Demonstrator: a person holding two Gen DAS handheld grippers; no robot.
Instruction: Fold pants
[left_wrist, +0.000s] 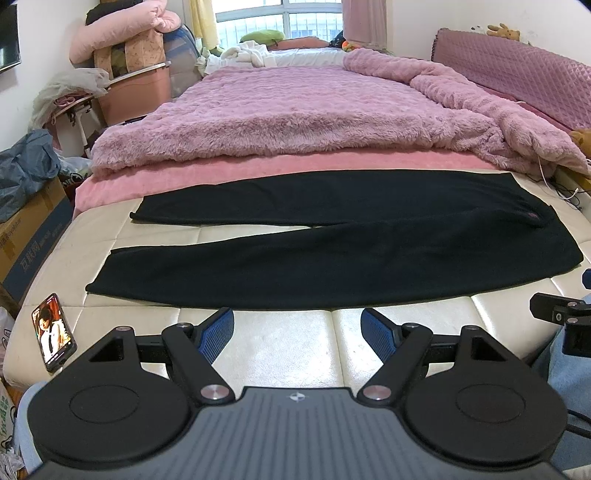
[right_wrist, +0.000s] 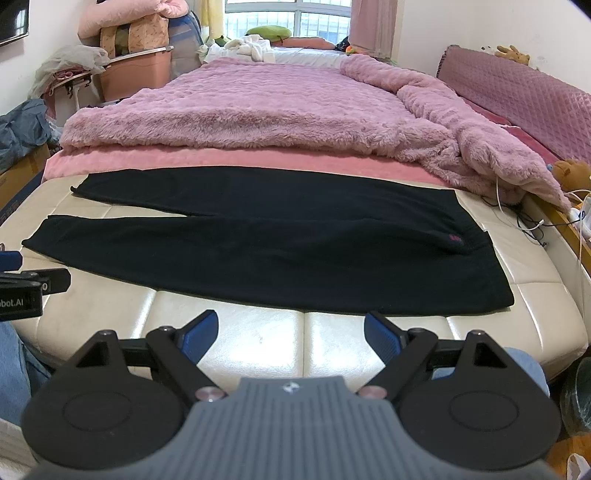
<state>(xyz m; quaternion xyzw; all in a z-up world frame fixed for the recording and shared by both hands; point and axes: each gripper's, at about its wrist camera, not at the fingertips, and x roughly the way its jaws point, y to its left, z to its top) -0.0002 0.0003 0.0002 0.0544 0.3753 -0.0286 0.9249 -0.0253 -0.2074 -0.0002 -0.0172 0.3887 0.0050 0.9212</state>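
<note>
Black pants (left_wrist: 332, 251) lie flat across the cream padded bench (left_wrist: 295, 343), waistband to the right, both legs spread apart toward the left. They also show in the right wrist view (right_wrist: 280, 251). My left gripper (left_wrist: 297, 325) is open and empty, just in front of the near leg's edge. My right gripper (right_wrist: 291, 328) is open and empty, in front of the pants near the waist end. Part of the right gripper shows at the left wrist view's right edge (left_wrist: 561, 314).
A phone (left_wrist: 53, 332) stands at the bench's left front corner. A fluffy pink blanket (left_wrist: 295, 114) covers the bed behind the pants. Boxes and bags (left_wrist: 29, 206) stand at the left. Cables (right_wrist: 535, 221) lie at the right end.
</note>
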